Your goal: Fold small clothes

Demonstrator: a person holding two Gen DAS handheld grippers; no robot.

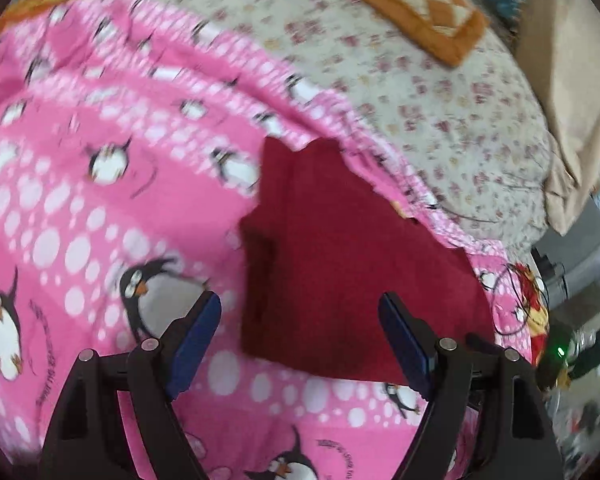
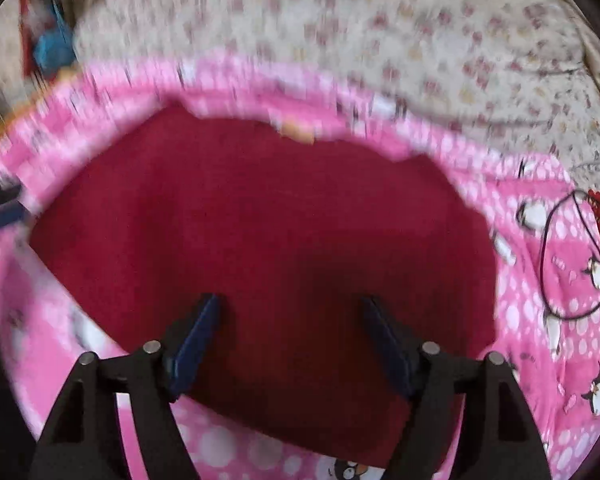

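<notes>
A dark red folded garment [image 1: 340, 264] lies flat on a pink penguin-print blanket [image 1: 100, 184]. My left gripper [image 1: 300, 312] is open and empty, just above the garment's near left part, with the left finger over the blanket. In the right wrist view the garment [image 2: 260, 216] fills the middle. My right gripper [image 2: 290, 312] is open and empty, low over the garment's near part. The left gripper's fingers [image 2: 0, 208] show at the far left edge of that view. Both views are blurred.
Beyond the blanket is a cream floral bedsheet [image 1: 440, 92]. An orange and white patterned cushion [image 1: 404, 4] lies at the back. A thin black loop of cord [image 2: 572, 256] lies on the blanket at the right. The bed's edge and floor clutter [image 1: 580, 344] are at the right.
</notes>
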